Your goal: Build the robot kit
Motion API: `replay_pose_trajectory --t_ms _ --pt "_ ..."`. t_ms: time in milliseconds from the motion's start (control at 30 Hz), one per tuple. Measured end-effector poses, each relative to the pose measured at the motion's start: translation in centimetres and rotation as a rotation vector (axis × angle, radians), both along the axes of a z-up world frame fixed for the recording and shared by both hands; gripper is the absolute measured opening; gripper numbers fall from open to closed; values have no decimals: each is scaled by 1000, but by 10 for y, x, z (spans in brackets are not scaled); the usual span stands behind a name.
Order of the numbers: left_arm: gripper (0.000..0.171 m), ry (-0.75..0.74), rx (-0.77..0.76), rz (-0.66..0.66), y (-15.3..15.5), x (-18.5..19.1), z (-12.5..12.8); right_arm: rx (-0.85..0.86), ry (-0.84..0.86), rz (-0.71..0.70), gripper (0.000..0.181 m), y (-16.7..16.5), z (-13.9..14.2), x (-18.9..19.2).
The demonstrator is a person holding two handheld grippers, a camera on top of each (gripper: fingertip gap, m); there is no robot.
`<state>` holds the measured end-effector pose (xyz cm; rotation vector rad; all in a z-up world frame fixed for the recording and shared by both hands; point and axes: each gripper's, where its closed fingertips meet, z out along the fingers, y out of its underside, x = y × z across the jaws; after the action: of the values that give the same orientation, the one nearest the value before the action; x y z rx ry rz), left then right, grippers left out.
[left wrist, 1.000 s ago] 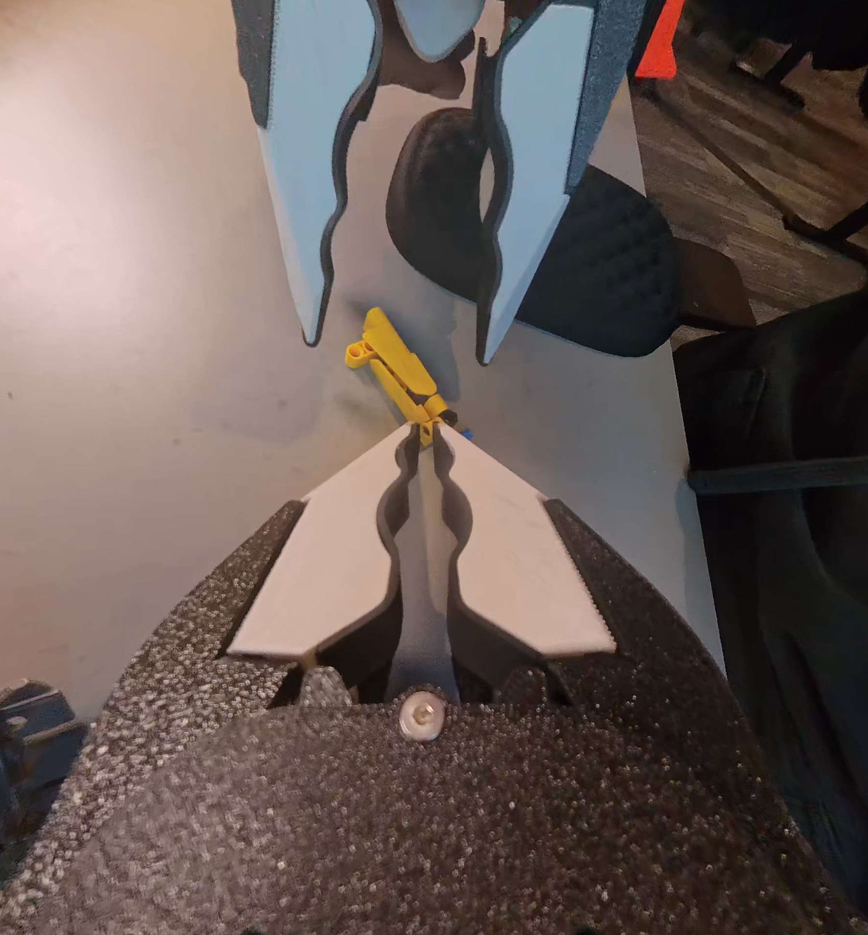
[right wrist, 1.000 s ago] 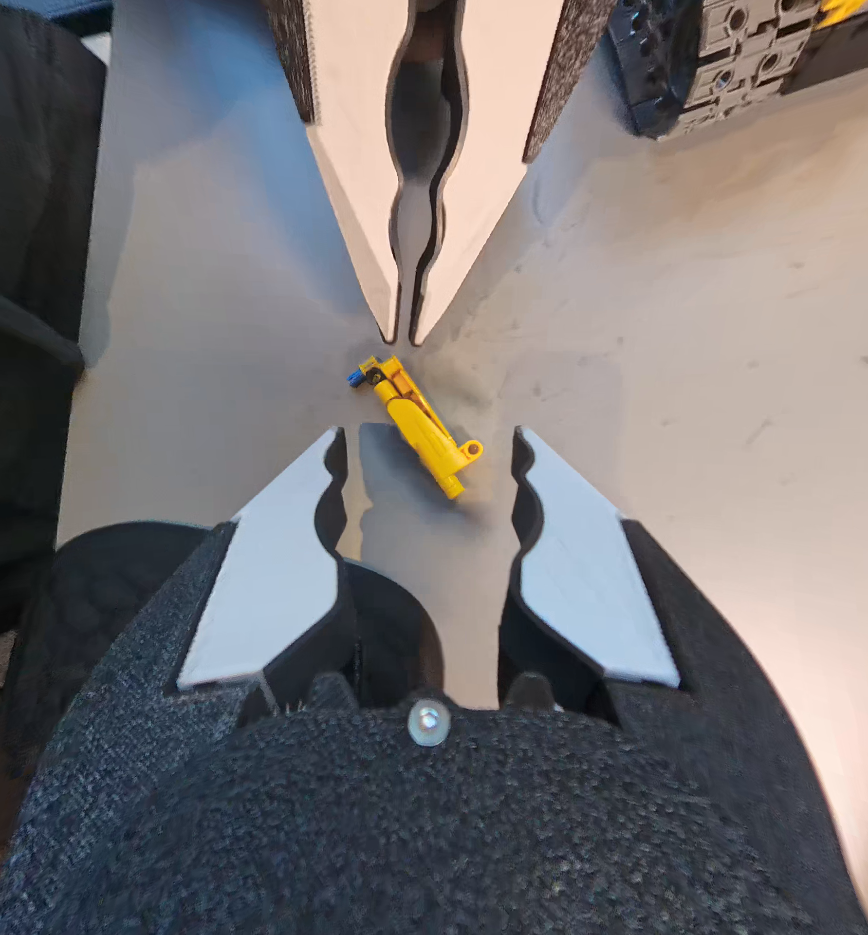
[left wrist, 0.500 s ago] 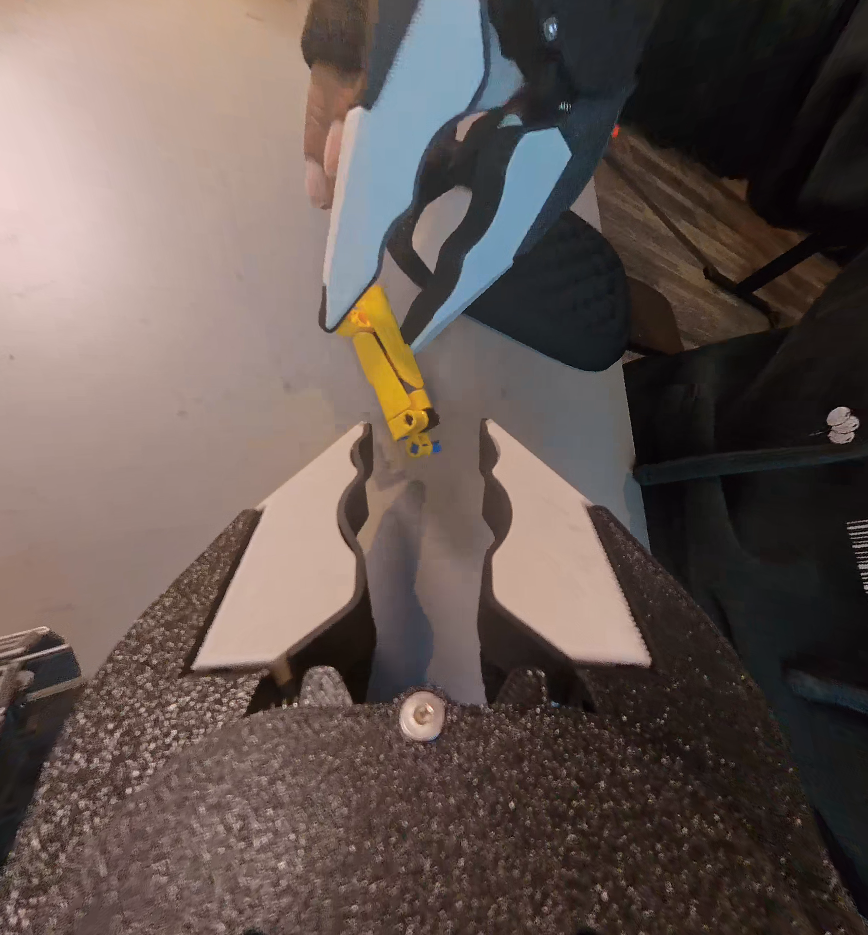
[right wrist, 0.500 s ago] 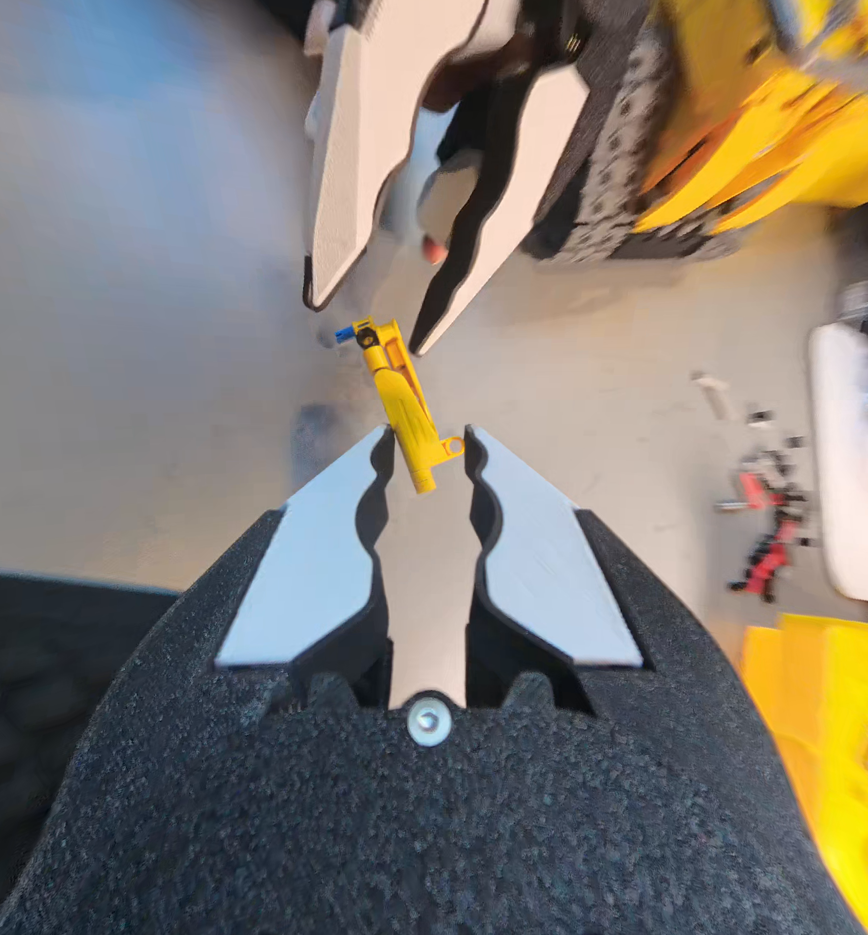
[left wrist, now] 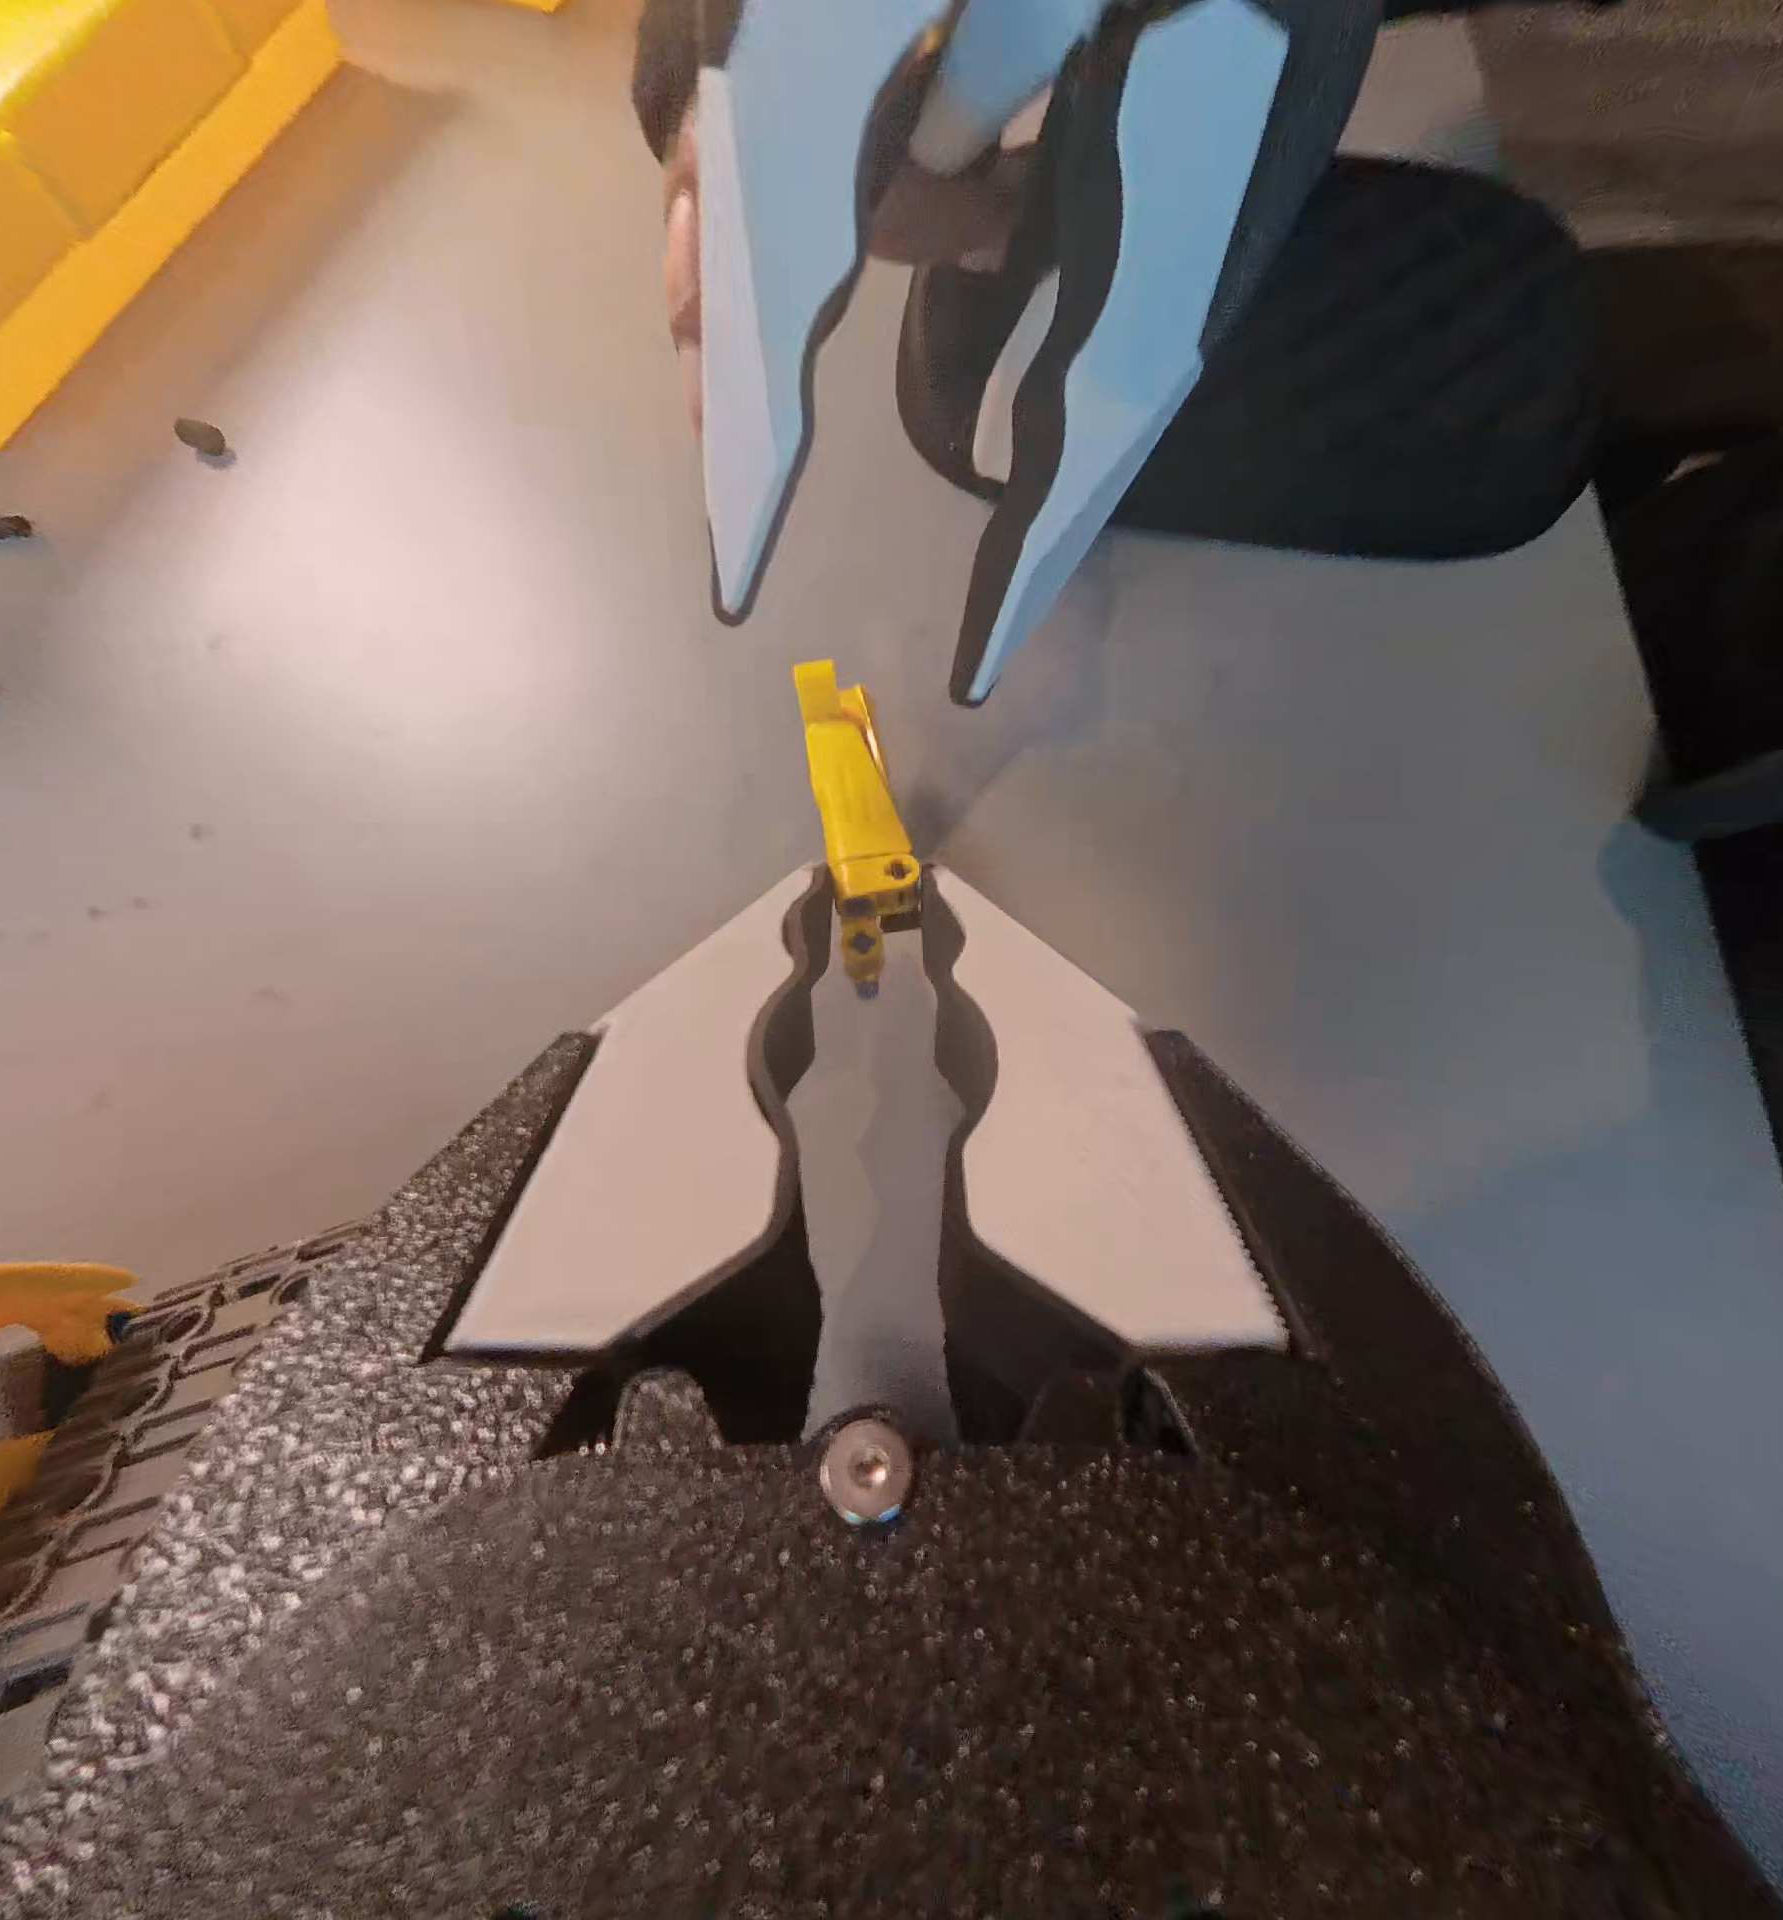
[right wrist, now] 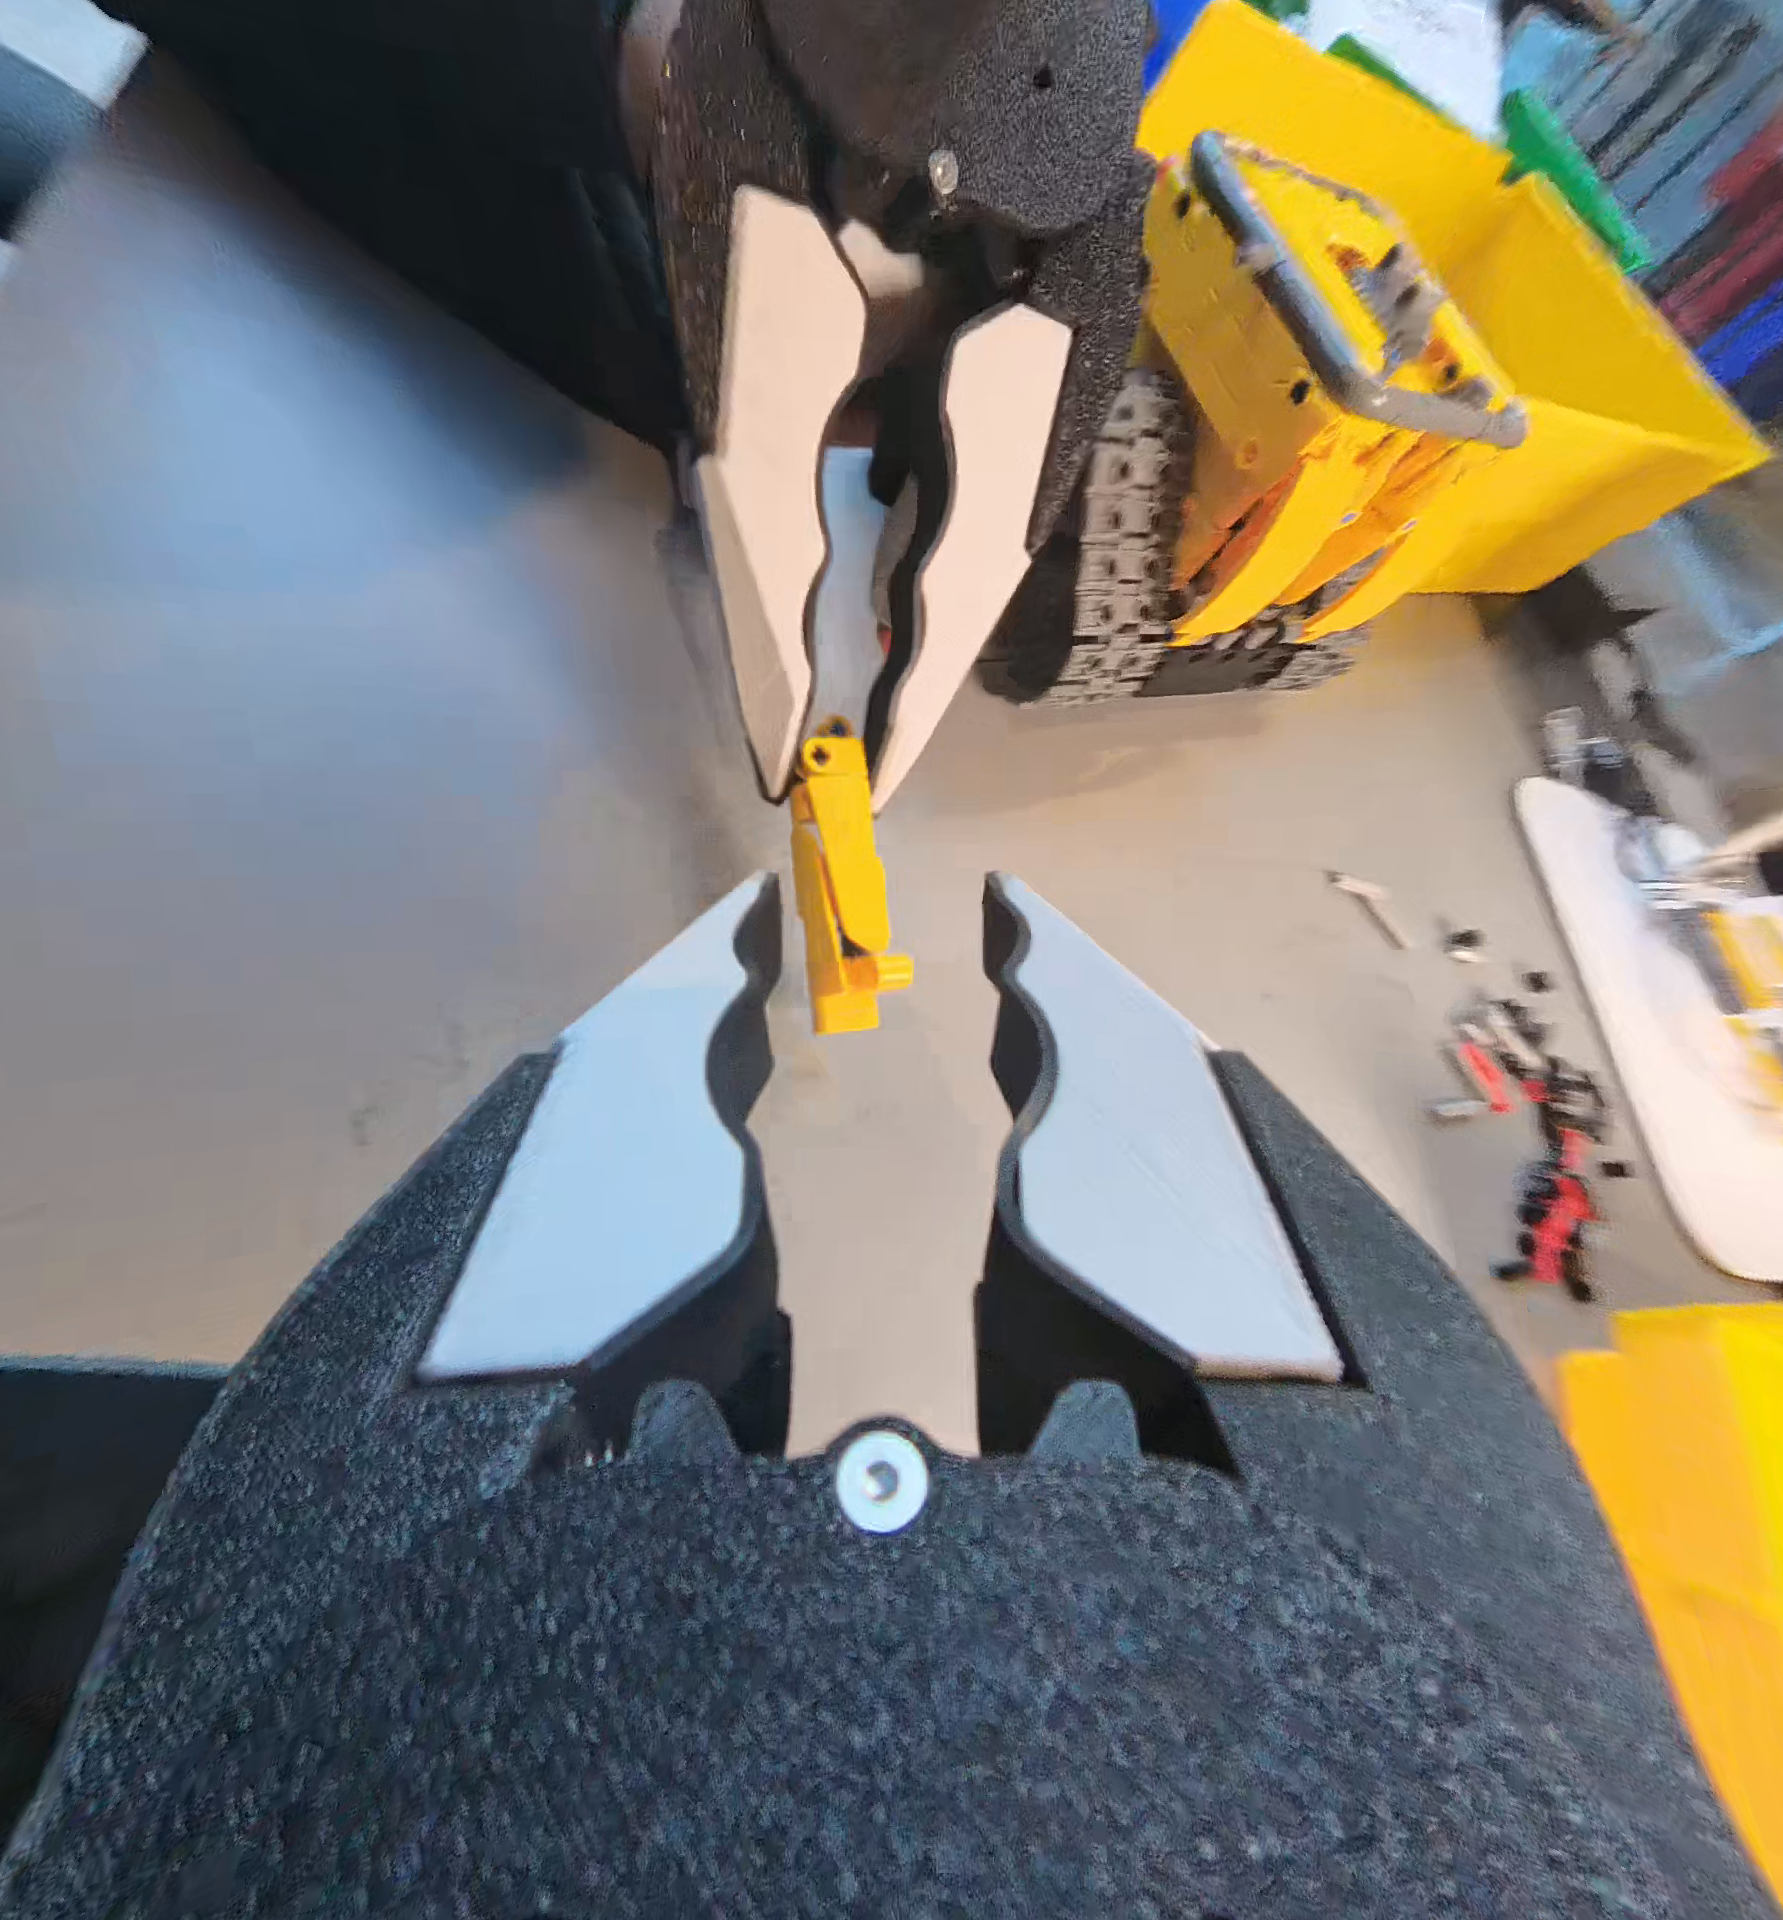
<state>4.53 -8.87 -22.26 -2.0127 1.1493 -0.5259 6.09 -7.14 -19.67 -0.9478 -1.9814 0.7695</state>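
Note:
A small yellow brick-built piece (left wrist: pixel 851 790) with a blue pin at one end is held off the grey table (left wrist: pixel 347 831). My left gripper (left wrist: pixel 874 878) is shut on its near end. My right gripper (left wrist: pixel 851 655) hangs open just beyond its far end, not touching it. In the right wrist view the piece (right wrist: pixel 840 894) reaches from the left gripper (right wrist: pixel 825 795) into the gap of my open right gripper (right wrist: pixel 879 878), clear of both fingers.
A yellow tracked brick vehicle (right wrist: pixel 1282 416) stands behind the left gripper, before a yellow bin (right wrist: pixel 1593 364). Loose red and black parts (right wrist: pixel 1541 1143) lie beside a white tray (right wrist: pixel 1697 1039). A black chair (left wrist: pixel 1334 364) sits past the table's edge. One gripper's finger ends stand about 4 cm off the other's.
One second ago the piece lay on the table at my shut left fingertips. Half a second ago my right gripper held it in the air. Now my left holds it and my right has opened.

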Motion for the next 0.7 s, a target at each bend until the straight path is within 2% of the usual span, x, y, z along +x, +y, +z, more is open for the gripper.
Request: replay_pose_trajectory --t_ms 133,233,300,433,700 --pt "15 82 18 -32 -1 0 -15 -97 -186 96 41 -5 -22 3" --pt "15 103 35 -29 2 -1 -17 -106 -257 143 33 -4 -34 -1" --pt "15 102 26 -24 3 -2 -19 -100 -276 162 16 -1 -38 -5" --pt "15 101 -11 -4 6 -6 -23 -147 -326 194 15 2 -40 -8" --pt "18 51 -41 71 16 -15 -20 -170 -349 139 14 19 -41 -8"
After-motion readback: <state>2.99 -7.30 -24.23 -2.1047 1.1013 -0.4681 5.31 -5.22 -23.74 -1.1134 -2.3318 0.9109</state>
